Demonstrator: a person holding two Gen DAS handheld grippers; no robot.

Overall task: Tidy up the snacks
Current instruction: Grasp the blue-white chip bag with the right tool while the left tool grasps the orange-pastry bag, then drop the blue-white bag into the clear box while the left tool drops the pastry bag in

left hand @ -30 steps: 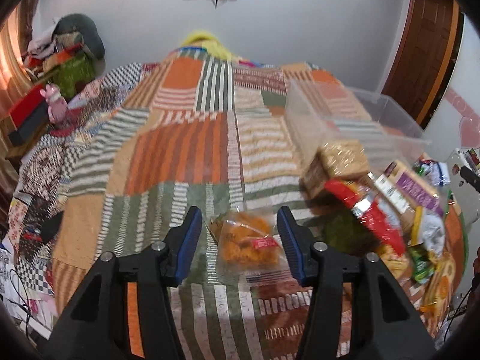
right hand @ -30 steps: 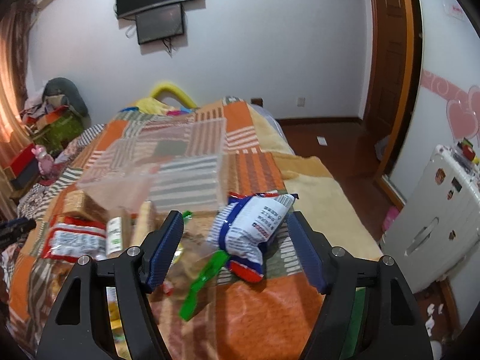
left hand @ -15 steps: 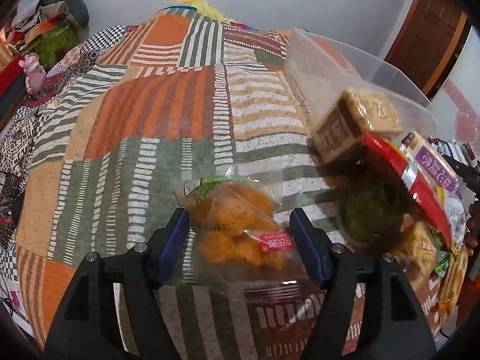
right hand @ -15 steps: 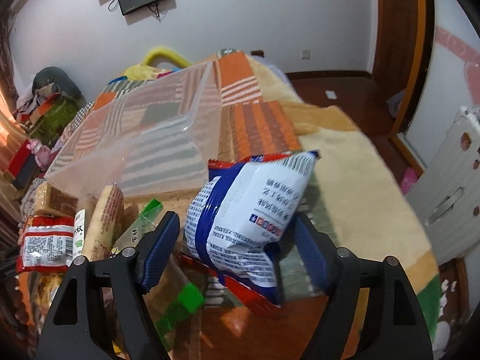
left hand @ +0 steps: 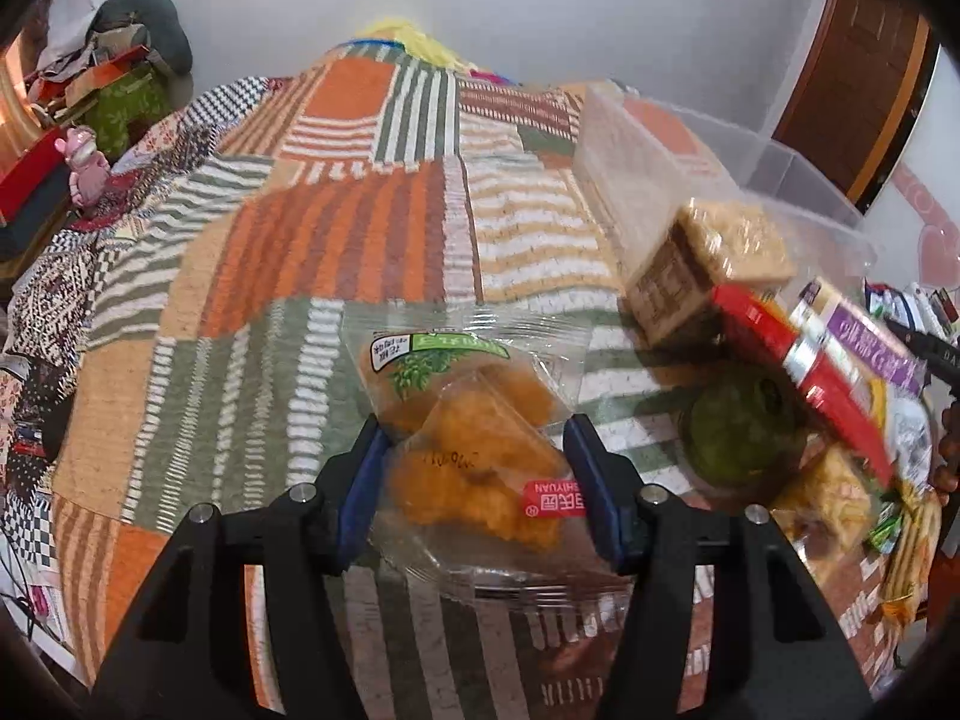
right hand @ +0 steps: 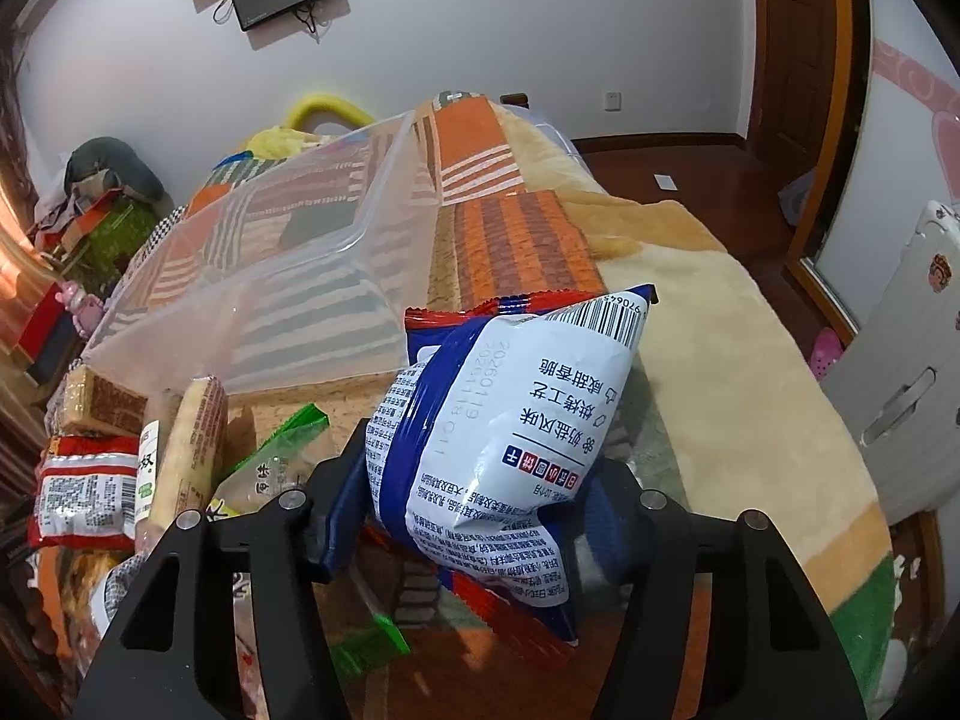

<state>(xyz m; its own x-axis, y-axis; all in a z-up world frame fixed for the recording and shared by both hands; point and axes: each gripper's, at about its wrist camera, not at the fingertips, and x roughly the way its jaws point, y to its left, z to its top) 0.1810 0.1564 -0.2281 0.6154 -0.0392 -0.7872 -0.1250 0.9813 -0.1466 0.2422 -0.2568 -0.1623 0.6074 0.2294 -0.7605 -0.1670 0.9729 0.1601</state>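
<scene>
On the patchwork quilt [left hand: 336,252], which we take as our landmark, we work with a gripper in each hand. At the quilt's far left edge we see a pink toy [left hand: 81,165] beside red boxes. Nearer the middle, our left gripper [left hand: 474,492] has its blue pads pressed against both sides of a clear packet of orange fried snacks [left hand: 468,450], clamping it; the packet's far end, with its green label, juts forward beyond the fingers over the quilt's green stripes. To the right of that packet a clear plastic bin [left hand: 654,150] sits on the quilt, and in front of it lies a heap of snacks: a block of puffed-rice cake [left hand: 708,258], a red packet [left hand: 798,372] and a purple-labelled box [left hand: 864,336].

From our right wrist view, the same bin [right hand: 288,252] stands to the left on the quilt [right hand: 510,240]. Our right gripper [right hand: 474,516] grips a blue-and-white puffed bag [right hand: 510,438], its fingers squeezing the bag's lower part, holding it above the quilt. Left of it lie a green-edged wrapper [right hand: 270,468] and a red-and-white packet [right hand: 87,489].
</scene>
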